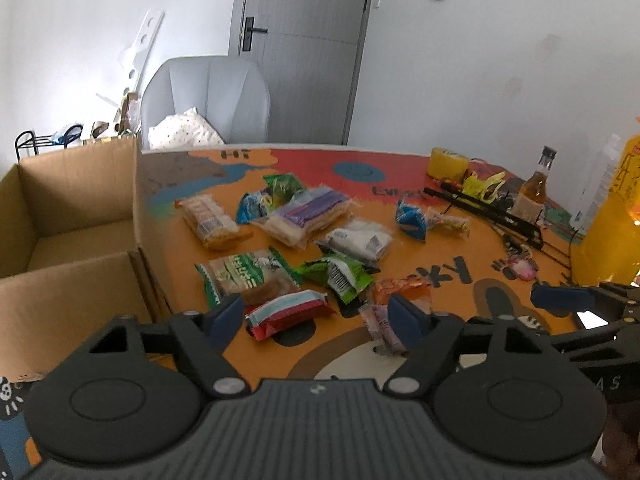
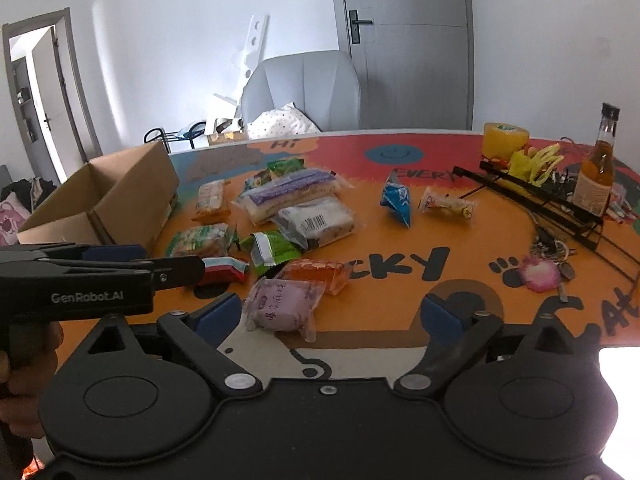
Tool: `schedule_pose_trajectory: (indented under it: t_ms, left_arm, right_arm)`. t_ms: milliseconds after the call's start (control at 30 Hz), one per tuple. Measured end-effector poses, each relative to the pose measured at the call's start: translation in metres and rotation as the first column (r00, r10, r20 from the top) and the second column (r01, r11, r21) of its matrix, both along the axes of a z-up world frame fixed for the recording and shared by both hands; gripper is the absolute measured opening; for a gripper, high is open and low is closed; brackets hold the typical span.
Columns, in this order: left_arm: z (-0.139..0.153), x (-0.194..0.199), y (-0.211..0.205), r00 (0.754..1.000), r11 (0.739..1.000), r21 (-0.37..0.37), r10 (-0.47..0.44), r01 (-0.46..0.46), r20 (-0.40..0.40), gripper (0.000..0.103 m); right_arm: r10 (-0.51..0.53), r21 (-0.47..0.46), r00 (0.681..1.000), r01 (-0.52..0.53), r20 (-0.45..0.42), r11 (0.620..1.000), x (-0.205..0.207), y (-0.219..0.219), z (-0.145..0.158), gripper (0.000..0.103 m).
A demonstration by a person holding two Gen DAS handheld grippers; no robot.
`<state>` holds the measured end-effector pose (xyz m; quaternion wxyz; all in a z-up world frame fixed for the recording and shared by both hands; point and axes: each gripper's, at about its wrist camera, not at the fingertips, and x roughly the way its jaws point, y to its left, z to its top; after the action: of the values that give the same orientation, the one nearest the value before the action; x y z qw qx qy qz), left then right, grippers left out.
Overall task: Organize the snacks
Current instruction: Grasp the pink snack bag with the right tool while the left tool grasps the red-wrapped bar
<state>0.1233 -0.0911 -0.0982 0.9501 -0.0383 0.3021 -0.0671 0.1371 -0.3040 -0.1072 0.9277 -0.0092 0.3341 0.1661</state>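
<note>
Several snack packets lie on the orange table (image 1: 448, 248). My left gripper (image 1: 316, 316) is open, its blue fingertips either side of a red, white and teal packet (image 1: 286, 312), not touching it. My right gripper (image 2: 332, 314) is open above a pink packet (image 2: 282, 308), with an orange packet (image 2: 316, 274) just beyond. An open, empty cardboard box (image 1: 72, 216) stands at the left; it also shows in the right wrist view (image 2: 120, 196). The left gripper (image 2: 140, 266) shows from the side in the right wrist view. The right gripper (image 1: 568, 300) shows at the right edge of the left wrist view.
A green-striped cake packet (image 1: 248, 276), green packets (image 1: 340, 276), a purple wafer pack (image 1: 304, 214) and a blue packet (image 2: 396, 198) lie mid-table. A glass bottle (image 2: 598, 168), yellow tape roll (image 2: 504, 140), black rack (image 2: 540, 196) and keys (image 2: 548, 256) sit at the right. A grey chair (image 2: 304, 88) stands behind.
</note>
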Motion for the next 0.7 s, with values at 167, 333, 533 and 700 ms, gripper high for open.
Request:
schedule_pose_trajectory:
  t_ms: [167, 333, 533, 700]
  left_arm:
    - [-0.013, 0.015, 0.002, 1.0, 1.0, -0.008, 0.008, -0.008, -0.028, 0.062]
    - [-0.023, 0.032, 0.003, 0.999, 1.0, -0.005, 0.011, -0.011, -0.043, 0.06]
    - [-0.031, 0.047, 0.001, 0.998, 1.0, 0.004, 0.008, -0.007, -0.063, 0.057]
    - [-0.036, 0.059, -0.001, 0.996, 1.0, 0.019, 0.004, -0.002, -0.084, 0.057]
  right_arm:
    - [0.014, 0.051, 0.998, -0.011, -0.054, 0.999, 0.012, 0.002, -0.013, 0.082]
    - [0.021, 0.112, 0.992, -0.007, -0.121, 0.994, 0.027, 0.003, -0.024, 0.071]
    - [0.02, 0.147, 0.987, 0.004, -0.157, 0.989, 0.042, 0.006, -0.032, 0.067]
    - [0.038, 0.132, 0.987, -0.017, -0.155, 0.991, 0.045, 0.01, -0.032, 0.063]
